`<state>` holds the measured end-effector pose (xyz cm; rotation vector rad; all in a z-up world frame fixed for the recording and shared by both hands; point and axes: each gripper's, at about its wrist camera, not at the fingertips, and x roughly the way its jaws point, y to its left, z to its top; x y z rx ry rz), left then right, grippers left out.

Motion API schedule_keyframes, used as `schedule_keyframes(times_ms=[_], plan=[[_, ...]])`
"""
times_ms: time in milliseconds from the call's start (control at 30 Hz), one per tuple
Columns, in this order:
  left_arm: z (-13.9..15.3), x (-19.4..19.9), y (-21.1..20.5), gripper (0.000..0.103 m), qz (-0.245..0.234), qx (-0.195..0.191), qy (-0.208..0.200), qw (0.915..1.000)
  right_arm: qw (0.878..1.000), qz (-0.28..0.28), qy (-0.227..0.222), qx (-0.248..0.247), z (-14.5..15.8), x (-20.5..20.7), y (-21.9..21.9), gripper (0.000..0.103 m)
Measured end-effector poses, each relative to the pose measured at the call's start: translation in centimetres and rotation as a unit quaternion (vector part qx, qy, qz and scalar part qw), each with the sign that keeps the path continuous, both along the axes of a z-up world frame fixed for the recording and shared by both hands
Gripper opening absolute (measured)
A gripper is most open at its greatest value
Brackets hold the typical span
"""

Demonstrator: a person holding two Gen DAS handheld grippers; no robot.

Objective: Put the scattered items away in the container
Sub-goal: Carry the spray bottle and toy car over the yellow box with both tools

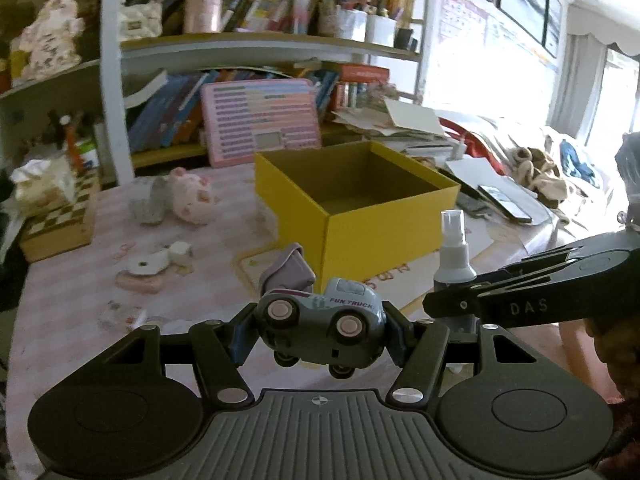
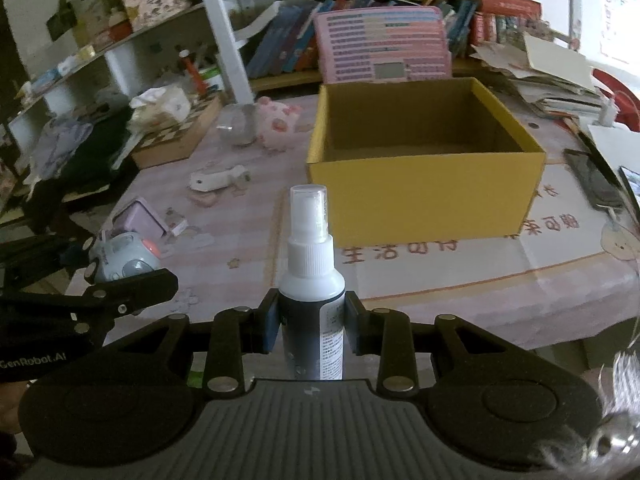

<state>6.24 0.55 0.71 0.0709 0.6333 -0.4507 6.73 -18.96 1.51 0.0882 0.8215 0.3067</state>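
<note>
Two grippers, both loaded. Left gripper (image 1: 318,330) is clamping a grey toy truck (image 1: 320,320), blue pads pressing on both its ends; truck is lying on its side, wheels facing the camera, "FUN TRUCK" lettering showing. Right gripper (image 2: 311,326) is squeezing a spray bottle (image 2: 312,280) at its dark lower body, bottle standing upright, white shoulder and clear cap rising above the fingers. In the left wrist view the right gripper (image 1: 448,304) is showing as a black arm coming in from the right, the spray bottle (image 1: 454,256) poking up just behind its tip. In the right wrist view the left gripper (image 2: 100,276) is sitting at the left edge with the toy truck (image 2: 120,256) in it.

Yellow box (image 2: 424,196) is sitting open on the table (image 2: 500,280), straight ahead of both grippers, near but apart from them; inside is looking bare as far as visible. Table is wearing a pink striped cloth with a printed mat under the box.

Scattered stuff left of the box: purple pouch-like item (image 1: 288,270) just beyond the truck, white gadget (image 1: 160,262) on a pink flat piece (image 1: 138,283), pink pig plush (image 1: 190,196) beside a clear cup (image 1: 148,204), checkered wooden box (image 1: 60,224) with tissues at the table's left edge. Right of the box: phone (image 1: 504,202), papers. Behind: pink keyboard-style toy board (image 1: 260,120) leaning on a bookshelf (image 1: 248,44) crowded with books.
</note>
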Motion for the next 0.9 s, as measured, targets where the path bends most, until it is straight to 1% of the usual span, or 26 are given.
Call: schedule_keyframes(times_ms=[300, 533, 733, 900], plan=[[-0.3, 2.2, -3.8, 0.062, -0.032, 0.006, 0.004, 0.9995, 1.0, -0.026, 0.008, 0.001, -0.3, 1.6, -3.9, 0.031], [-0.1, 4.7, -6.9, 0.062, -0.055, 0.008, 0.003, 0.9984, 0.999, -0.045, 0.009, 0.002, -0.1, 3.8, -6.9, 0.031], [1.0, 7.1, -9.0, 0.062, -0.06, 0.004, -0.018, 0.9981, 0.999, -0.05, -0.01, 0.003, 1.1, 6.6, -9.2, 0.031], [1.9, 9.1, -10.4, 0.063, -0.049, 0.0, -0.033, 0.9983, 0.999, -0.036, -0.033, 0.001, 2.4, 9.0, -10.3, 0.031]])
